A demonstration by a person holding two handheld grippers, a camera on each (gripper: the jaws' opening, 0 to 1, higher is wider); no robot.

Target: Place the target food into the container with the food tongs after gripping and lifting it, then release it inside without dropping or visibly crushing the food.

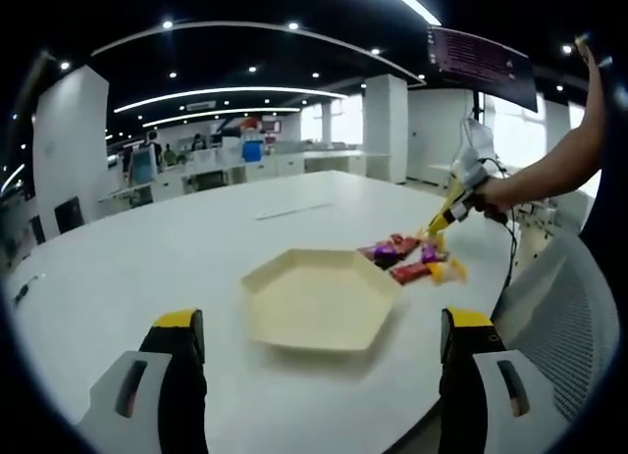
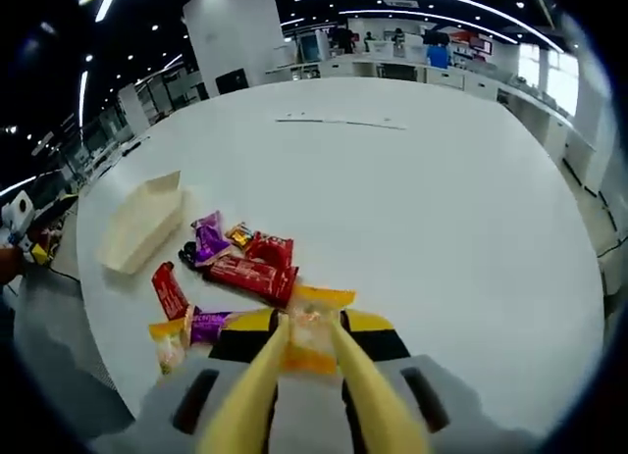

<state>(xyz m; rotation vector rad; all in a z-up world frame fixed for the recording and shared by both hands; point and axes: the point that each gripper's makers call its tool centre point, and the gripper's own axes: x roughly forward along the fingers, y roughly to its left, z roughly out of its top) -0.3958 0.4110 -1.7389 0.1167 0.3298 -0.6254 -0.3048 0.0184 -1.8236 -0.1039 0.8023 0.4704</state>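
A cream hexagonal tray point(image 1: 294, 287) lies on the white table, just beyond my left gripper point(image 1: 324, 327), whose jaws stand open and hold nothing. To its right lies a pile of wrapped snacks point(image 1: 407, 258). A person's hand holds my right gripper point(image 1: 469, 194) above that pile. In the right gripper view my right gripper point(image 2: 309, 331) is shut on yellow food tongs point(image 2: 363, 395). The tong tips pinch a yellow-orange snack packet point(image 2: 312, 338). Red and purple packets point(image 2: 245, 268) lie beyond it, and the tray point(image 2: 142, 228) sits further left.
The white table point(image 1: 177, 248) is wide, with its curved front edge close to both grippers. A grey mesh chair back point(image 1: 564, 317) stands at the right. A thin strip point(image 2: 339, 123) lies far across the table. Desks and pillars fill the background.
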